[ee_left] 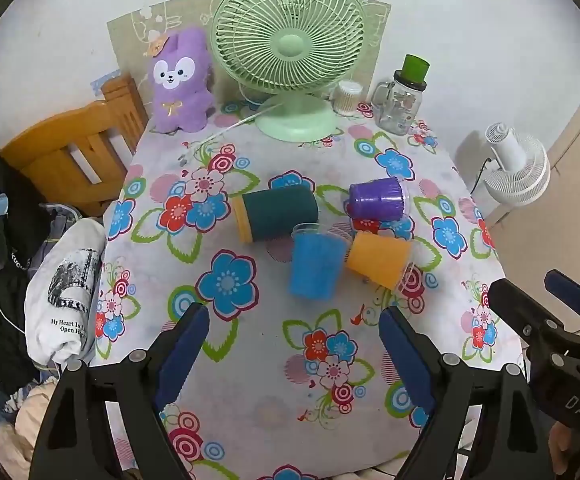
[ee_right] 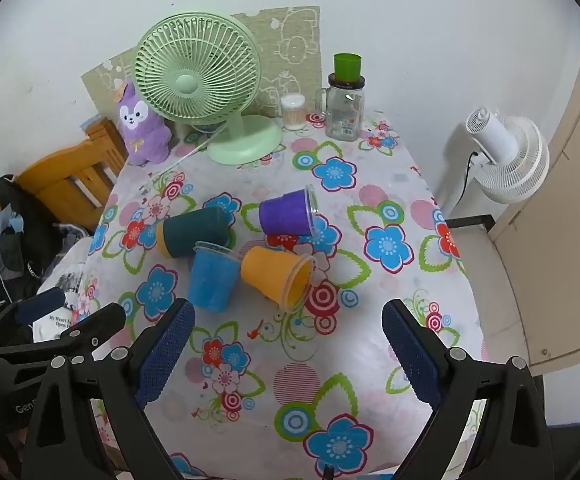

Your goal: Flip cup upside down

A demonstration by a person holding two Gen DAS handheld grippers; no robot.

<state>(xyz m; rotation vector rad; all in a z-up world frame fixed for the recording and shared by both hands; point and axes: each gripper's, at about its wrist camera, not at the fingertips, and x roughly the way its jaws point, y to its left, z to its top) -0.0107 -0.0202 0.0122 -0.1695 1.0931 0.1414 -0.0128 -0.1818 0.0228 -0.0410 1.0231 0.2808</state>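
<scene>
Several plastic cups sit mid-table on the floral cloth. A blue cup (ee_left: 315,262) (ee_right: 212,276) stands upright, rim up. A dark green cup (ee_left: 276,212) (ee_right: 196,230), a purple cup (ee_left: 377,199) (ee_right: 288,214) and an orange cup (ee_left: 377,260) (ee_right: 278,276) lie on their sides around it. My left gripper (ee_left: 293,344) is open and empty, short of the blue cup. My right gripper (ee_right: 288,344) is open and empty, short of the orange cup; it also shows at the right edge of the left wrist view (ee_left: 537,292).
At the table's back stand a green fan (ee_left: 290,56) (ee_right: 206,80), a purple plush (ee_left: 182,80), a cotton-swab jar (ee_right: 293,112) and a glass mug jar with a green cap (ee_left: 401,100) (ee_right: 345,108). A wooden chair (ee_left: 74,156) and clothes are left; a white fan (ee_right: 505,152) is right.
</scene>
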